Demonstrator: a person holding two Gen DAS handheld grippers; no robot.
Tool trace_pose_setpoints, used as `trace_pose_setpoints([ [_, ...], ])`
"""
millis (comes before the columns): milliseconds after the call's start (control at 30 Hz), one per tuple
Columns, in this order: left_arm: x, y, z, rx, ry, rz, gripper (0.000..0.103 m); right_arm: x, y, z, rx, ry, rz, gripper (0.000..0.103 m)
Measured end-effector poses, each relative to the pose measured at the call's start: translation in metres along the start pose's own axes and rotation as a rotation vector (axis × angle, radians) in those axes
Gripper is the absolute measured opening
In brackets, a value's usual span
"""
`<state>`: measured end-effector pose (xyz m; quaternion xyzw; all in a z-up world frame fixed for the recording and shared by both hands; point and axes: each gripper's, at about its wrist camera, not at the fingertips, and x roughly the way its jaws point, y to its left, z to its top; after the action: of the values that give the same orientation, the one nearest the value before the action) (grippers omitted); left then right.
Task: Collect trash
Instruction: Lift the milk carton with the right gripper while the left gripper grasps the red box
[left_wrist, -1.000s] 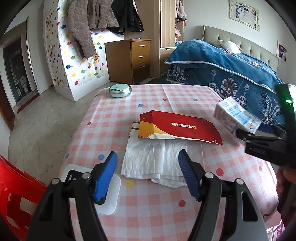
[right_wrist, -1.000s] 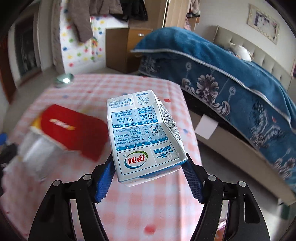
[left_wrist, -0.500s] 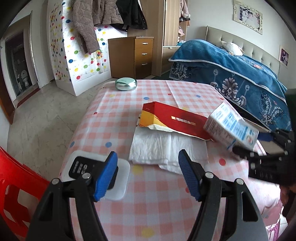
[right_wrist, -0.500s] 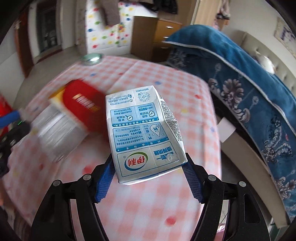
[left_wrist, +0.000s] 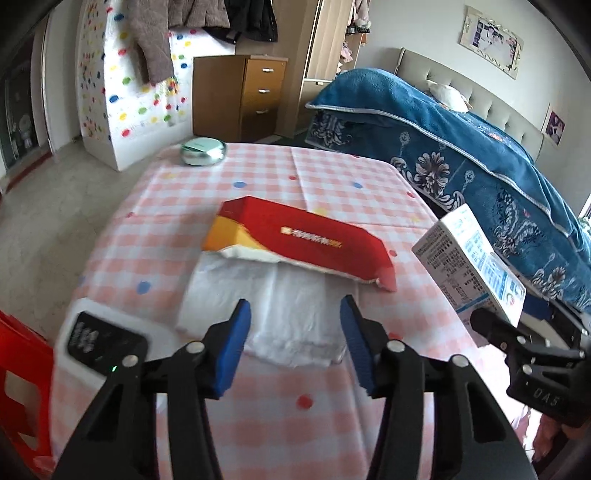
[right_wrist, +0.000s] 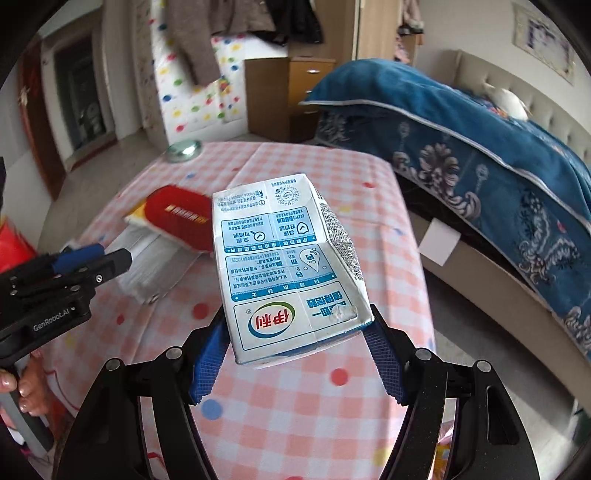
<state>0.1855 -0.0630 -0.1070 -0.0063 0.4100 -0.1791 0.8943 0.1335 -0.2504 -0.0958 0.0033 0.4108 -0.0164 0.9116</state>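
Observation:
A white and blue milk carton (right_wrist: 291, 273) hangs above the pink checked table (right_wrist: 295, 406), and my right gripper (right_wrist: 295, 354) is shut on its lower end. The left wrist view shows that carton (left_wrist: 469, 269) at the right edge. My left gripper (left_wrist: 295, 332) hovers low over a stack of white tissues (left_wrist: 280, 295); its jaws are closing, with the near edge of the tissues between the blue pads (left_wrist: 236, 343) and no pad pressing on it. A torn red and yellow packet (left_wrist: 306, 240) lies across the far end of the tissues.
A white device with a black panel (left_wrist: 103, 339) lies at the table's near left corner. A round silver-green tin (left_wrist: 203, 150) stands at the far edge. A bed with a blue cover (right_wrist: 480, 166) runs along the right side, and a red chair (left_wrist: 18, 369) stands on the left.
The left jaws have narrowed and the gripper has come down closer over the tissues. The right gripper has swung with the carton toward the table's right side.

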Motion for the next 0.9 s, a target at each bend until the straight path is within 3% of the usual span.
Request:
trace_pose_setpoints([
  [333,0.039,0.0,0.025,-0.086,0.027,0.004,0.045,0.011,-0.024,-0.002,0.047,-0.004,0.019,0.07],
  [367,0.042,0.001,0.027,-0.098,0.03,0.005,0.043,0.012,-0.027,-0.002,0.05,-0.005,0.023,0.07],
  [433,0.045,0.002,0.03,-0.123,0.031,0.008,0.024,0.014,-0.026,-0.003,0.052,-0.006,0.023,0.07],
  [500,0.044,0.004,0.032,-0.14,0.022,-0.005,0.015,0.013,-0.026,-0.005,0.052,-0.007,0.023,0.07],
  [700,-0.002,-0.016,0.034,-0.085,-0.108,-0.114,0.002,-0.002,-0.026,-0.009,0.069,-0.03,0.02,0.07],
  [900,-0.063,-0.067,0.02,0.091,-0.198,-0.211,0.0,-0.039,-0.033,-0.022,0.118,-0.086,0.003,0.07],
])
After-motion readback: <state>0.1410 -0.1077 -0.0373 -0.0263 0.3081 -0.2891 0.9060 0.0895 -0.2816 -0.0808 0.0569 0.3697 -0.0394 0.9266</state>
